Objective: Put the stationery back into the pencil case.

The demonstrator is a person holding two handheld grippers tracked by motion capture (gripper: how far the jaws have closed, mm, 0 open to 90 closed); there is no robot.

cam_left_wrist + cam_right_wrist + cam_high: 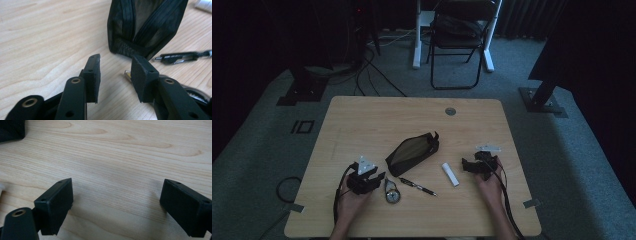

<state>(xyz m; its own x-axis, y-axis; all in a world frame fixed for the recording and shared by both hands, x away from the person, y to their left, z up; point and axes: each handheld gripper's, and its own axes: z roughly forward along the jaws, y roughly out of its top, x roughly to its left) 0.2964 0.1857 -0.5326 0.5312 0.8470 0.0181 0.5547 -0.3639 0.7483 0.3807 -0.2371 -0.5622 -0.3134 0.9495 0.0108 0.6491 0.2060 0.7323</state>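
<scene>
A black mesh pouch lies at the table's middle, and it stands close ahead in the left gripper view. A black pen lies in front of it. My left gripper is low over the table, jaws partly apart with bare wood between them. A small round metal object lies just beside its right jaw. A white stick lies right of the pen. My right gripper is held wide open over bare wood, next to the stick.
The wooden table has a round cable hole near its far edge. A folding chair and floor cables lie beyond the table. The pouch's corner shows top left in the right gripper view.
</scene>
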